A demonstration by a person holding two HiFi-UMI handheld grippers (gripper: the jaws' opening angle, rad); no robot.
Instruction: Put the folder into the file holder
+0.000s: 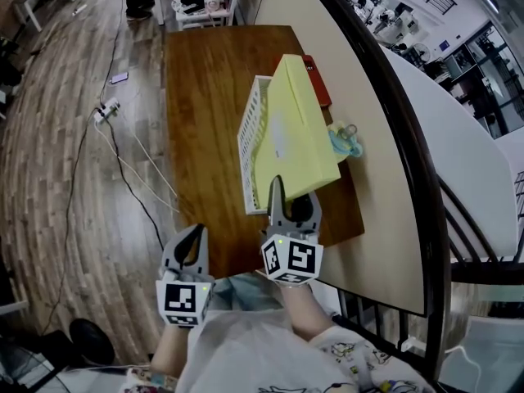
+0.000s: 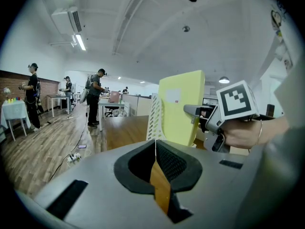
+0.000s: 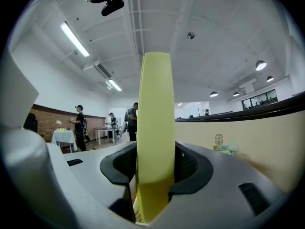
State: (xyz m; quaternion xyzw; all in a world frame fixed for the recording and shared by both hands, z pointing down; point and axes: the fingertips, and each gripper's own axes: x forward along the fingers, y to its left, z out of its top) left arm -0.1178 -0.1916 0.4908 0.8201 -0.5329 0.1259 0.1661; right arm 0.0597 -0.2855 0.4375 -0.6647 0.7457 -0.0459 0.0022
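Right tool [image 1: 288,205] is clamped on the near edge of the yellow folder [image 1: 303,125], with the pads squeezing both faces, so the grip looks solid. The folder stands on edge, leaning a bit, right at the white file holder [image 1: 248,133] on the wooden tabletop [image 1: 205,88]. I honestly can't tell from any view whether its bottom edge is already between the mesh walls or only above them.

My take on doing this bit well:
- Line the folder's long edge up with the holder's slot.
- Take the lean out so it's upright, then lower it slow and straight.
- If a bottom corner catches the mesh, the holder will probably tip or skate, because it looks light.
- Don't let go until the folder bottoms out, or it'll likely flop over the side.

Left tool [image 1: 187,252] is closed with nothing in it, sitting near the tabletop's front edge, well apart from the holder. I'd bring it in to steady the holder's near wall if the holder slides. Also mind the red thing [image 1: 318,80] and the little bottle [image 1: 348,142] just beside the holder.
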